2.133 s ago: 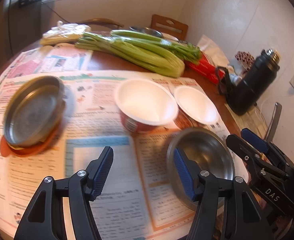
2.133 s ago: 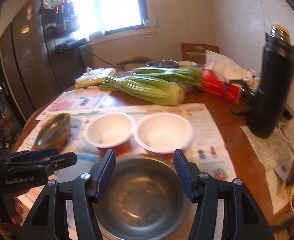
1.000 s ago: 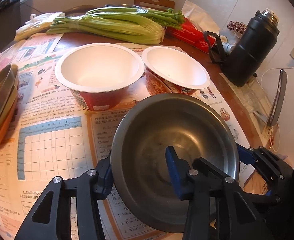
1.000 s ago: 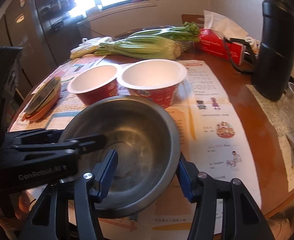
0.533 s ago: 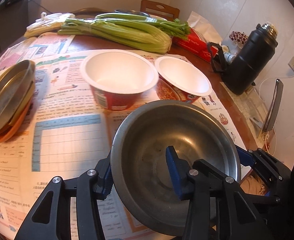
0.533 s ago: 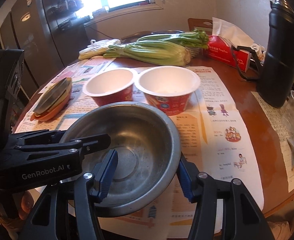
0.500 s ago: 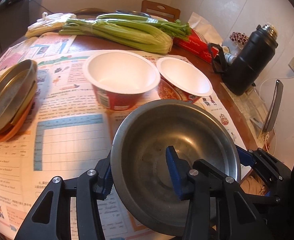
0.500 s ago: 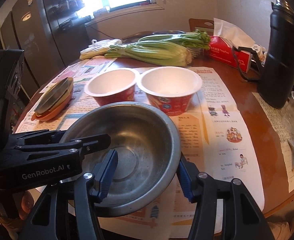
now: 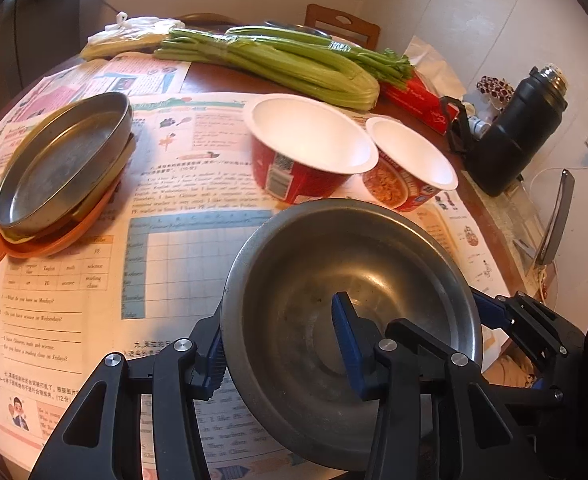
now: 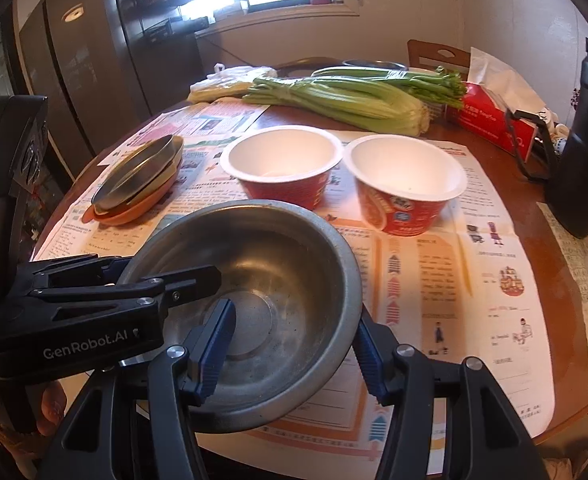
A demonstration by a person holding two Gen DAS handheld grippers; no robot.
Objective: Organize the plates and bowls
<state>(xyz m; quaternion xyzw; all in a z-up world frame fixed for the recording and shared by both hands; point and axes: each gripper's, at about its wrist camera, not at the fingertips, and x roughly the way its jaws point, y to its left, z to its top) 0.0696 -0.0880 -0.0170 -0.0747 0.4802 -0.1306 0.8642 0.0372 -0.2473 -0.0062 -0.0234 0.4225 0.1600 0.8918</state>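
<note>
Both grippers carry a steel bowl (image 9: 357, 264) (image 10: 278, 264) just above the newspaper. My left gripper (image 9: 280, 346) is shut on its left rim, one finger inside and one outside; it also shows in the right wrist view (image 10: 166, 276). My right gripper (image 10: 290, 352) is shut on the right rim the same way. Two red paper bowls (image 9: 313, 148) (image 10: 405, 176) with white insides stand side by side beyond it. A stack of plates (image 9: 62, 160) (image 10: 142, 172), steel on top and orange at the bottom, lies to the left.
Newspaper (image 9: 174, 248) covers the round wooden table. Celery (image 9: 286, 64), a plastic bag (image 9: 130, 32) and a red tissue box (image 10: 489, 120) lie at the back. A black flask (image 9: 513, 136) stands at the right. A wooden chair (image 9: 341, 24) is behind.
Both grippers have carried the steel bowl to the left and a little back from the paper bowls. The plate stack has come further into the left wrist view.
</note>
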